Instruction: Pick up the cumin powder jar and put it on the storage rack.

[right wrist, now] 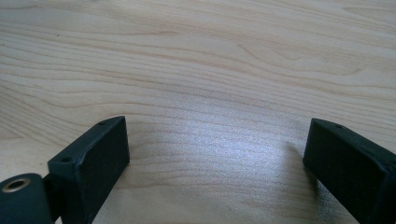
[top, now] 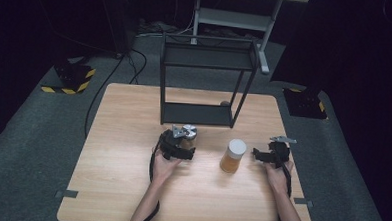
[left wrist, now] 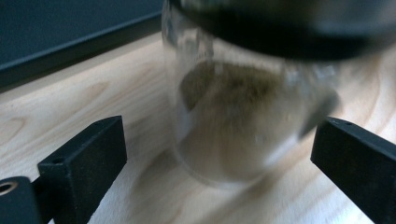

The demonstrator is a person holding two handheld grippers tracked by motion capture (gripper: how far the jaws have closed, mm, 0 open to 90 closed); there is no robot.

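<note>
A glass jar (top: 189,133) with a grey lid and brown powder inside stands on the wooden table (top: 120,187), just in front of the black rack. My left gripper (top: 184,141) is at it. In the left gripper view the jar (left wrist: 243,121) sits blurred between the wide jaws of this gripper (left wrist: 219,154); a gap shows at the left jaw, and the right jaw is close to the glass. A second jar (top: 233,155) with a white lid and orange contents stands to the right. My right gripper (top: 256,153) rests beside it, open (right wrist: 217,149) over bare wood.
A black two-level metal rack (top: 206,66) stands at the table's far middle, its lower shelf (top: 196,113) just behind the grey-lidded jar. Cables trail from both grippers along the person's forearms. Grey carpet surrounds the table.
</note>
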